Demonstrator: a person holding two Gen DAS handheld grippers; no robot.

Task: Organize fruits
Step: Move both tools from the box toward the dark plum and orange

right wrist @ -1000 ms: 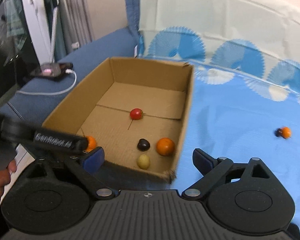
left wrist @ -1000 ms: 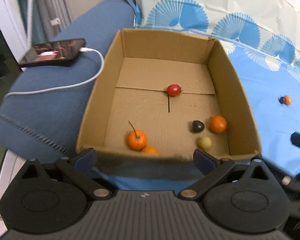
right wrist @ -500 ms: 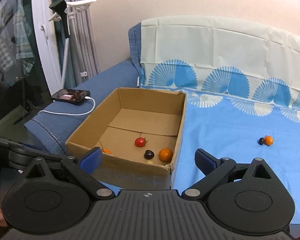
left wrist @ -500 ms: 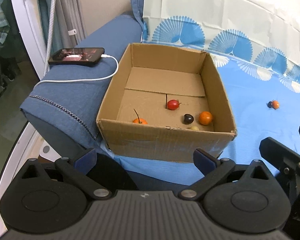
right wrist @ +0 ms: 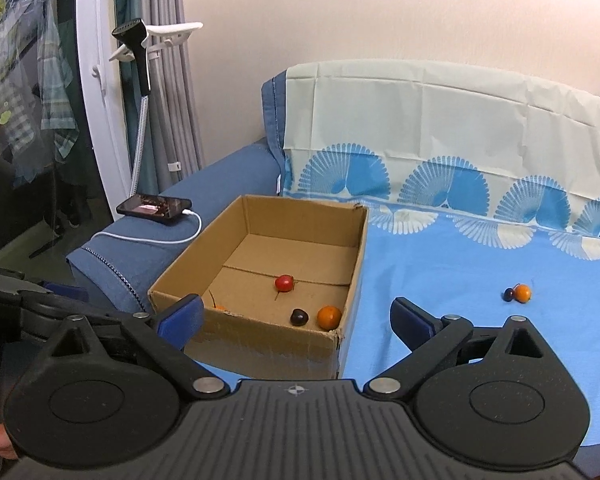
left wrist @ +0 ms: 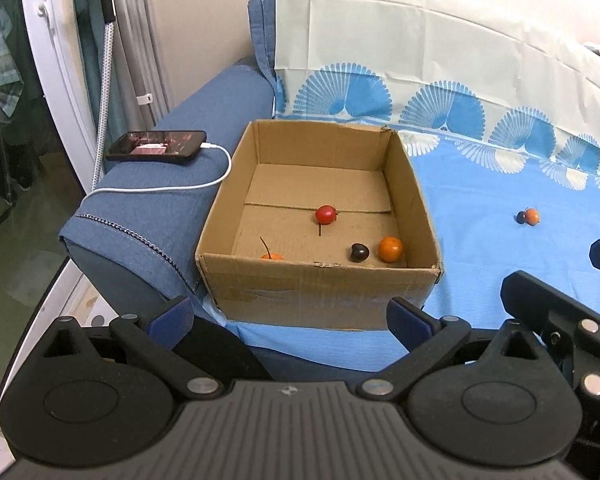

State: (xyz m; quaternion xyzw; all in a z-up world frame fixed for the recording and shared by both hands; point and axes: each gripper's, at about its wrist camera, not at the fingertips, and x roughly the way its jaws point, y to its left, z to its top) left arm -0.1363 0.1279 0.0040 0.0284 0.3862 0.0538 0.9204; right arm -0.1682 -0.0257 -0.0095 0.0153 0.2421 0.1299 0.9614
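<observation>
1. The left gripper is nearest in its own view, fingers spread wide and holding nothing, just short of the near wall of the cardboard box.
2. The right gripper is likewise spread and empty; its blue left fingertip overlaps the box's near corner in the picture.
3. Only the left wrist view shows part of the right gripper's black frame at its right edge; only the right wrist view shows the left gripper's dark body low on the left.
4. Inside the box lie a red fruit, a dark fruit beside an orange fruit, and a stemmed orange fruit half hidden by the near wall.
5. Farther right, on the blue sheet, a small dark fruit touches a small orange fruit, well apart from the box.
6. On the sofa arm beyond lies a phone with a white cable.
7. The right wrist view alone shows a steamer head on a stand.
</observation>
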